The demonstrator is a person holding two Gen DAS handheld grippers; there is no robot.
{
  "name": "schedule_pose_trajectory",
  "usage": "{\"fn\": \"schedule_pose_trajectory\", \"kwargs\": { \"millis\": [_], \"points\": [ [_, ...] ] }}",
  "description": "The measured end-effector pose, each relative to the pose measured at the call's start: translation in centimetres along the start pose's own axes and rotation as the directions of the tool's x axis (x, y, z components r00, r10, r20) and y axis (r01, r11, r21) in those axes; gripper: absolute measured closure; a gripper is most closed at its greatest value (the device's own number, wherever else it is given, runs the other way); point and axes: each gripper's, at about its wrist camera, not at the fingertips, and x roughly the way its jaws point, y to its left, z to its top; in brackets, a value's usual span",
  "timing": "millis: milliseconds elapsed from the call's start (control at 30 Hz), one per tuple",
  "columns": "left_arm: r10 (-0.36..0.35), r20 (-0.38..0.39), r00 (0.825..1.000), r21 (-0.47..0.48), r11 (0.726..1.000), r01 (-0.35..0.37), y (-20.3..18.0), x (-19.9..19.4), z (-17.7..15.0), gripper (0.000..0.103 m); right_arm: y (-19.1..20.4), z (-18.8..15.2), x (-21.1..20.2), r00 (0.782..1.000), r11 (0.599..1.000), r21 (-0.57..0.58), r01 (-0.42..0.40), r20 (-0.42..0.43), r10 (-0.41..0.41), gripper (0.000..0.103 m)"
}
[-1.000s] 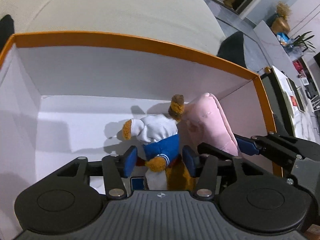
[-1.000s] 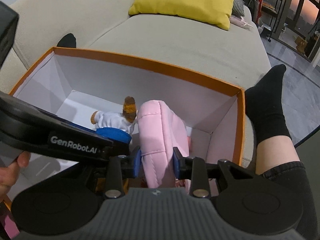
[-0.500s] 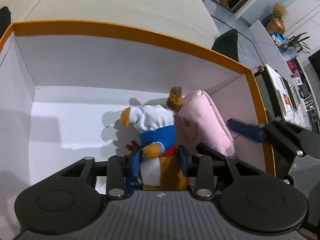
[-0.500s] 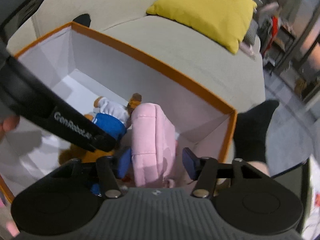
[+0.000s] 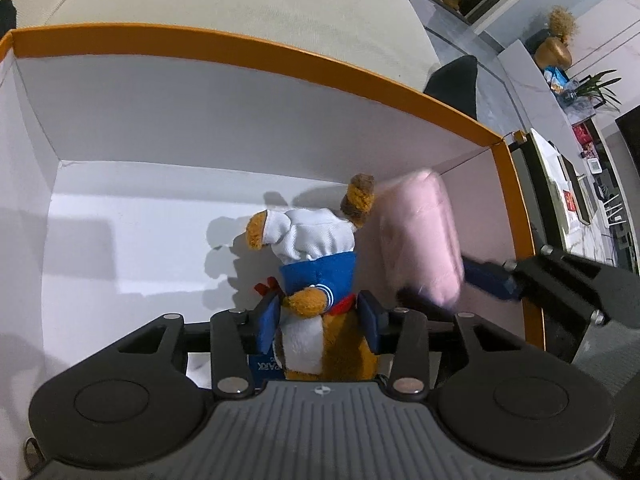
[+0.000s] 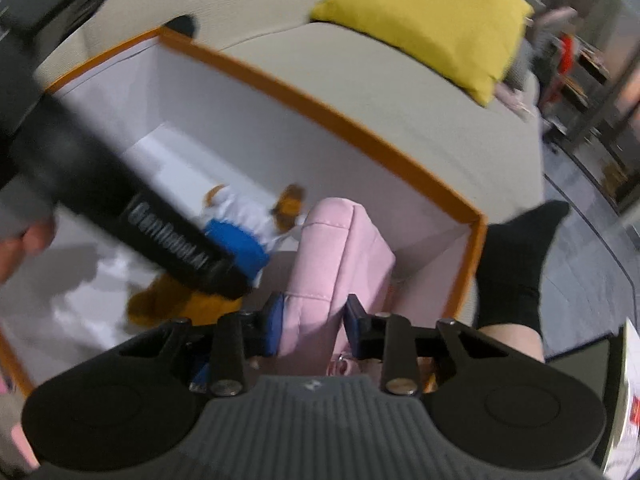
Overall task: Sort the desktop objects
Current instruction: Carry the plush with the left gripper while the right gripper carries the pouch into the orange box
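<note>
- Inside the orange-rimmed box (image 5: 256, 50), a plush bear (image 5: 316, 240) lies head toward the far wall; left tongs (image 5: 320, 320) straddle its body, widening
- Beside it, a pink pouch (image 6: 340, 248) stands on edge, long axis pointing away; right tongs (image 6: 314, 322) closing, pads pressing its sides
</note>
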Motion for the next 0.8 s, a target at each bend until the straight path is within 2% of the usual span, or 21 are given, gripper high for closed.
{"fn": "schedule_pose_trajectory", "kwargs": {
  "millis": [100, 300, 433, 800],
  "points": [
    [-0.002, -0.007, 1.0, -0.014, 1.0, 0.002, 0.1, 0.3, 0.3, 0.055, -0.5, 0.3, 0.2, 1.0, 0.999, 0.041, -0.005, -0.004, 0.006, 0.069],
    [-0.017, -0.012, 1.0, -0.015, 1.0, 0.016, 0.2, 0.9, 0.2, 0.056, 0.0, 0.1, 0.4, 1.0, 1.0, -0.007, -0.007, -0.003, 0.007, 0.068],
    [-0.019, -0.01, 1.0, -0.013, 1.0, 0.019, 0.4, 0.9, 0.1, 0.058, -0.8, -0.1, -0.3, 1.0, 1.0, -0.006, 0.006, 0.016, -0.006, 0.062],
    [-0.05, -0.018, 0.999, 0.052, 0.997, 0.05, -0.9, 1.5, 0.5, 0.06, -1.9, -0.9, -1.4, 0.997, 0.998, -0.01, -0.061, 0.038, 0.062, 0.068]
  ]
}}
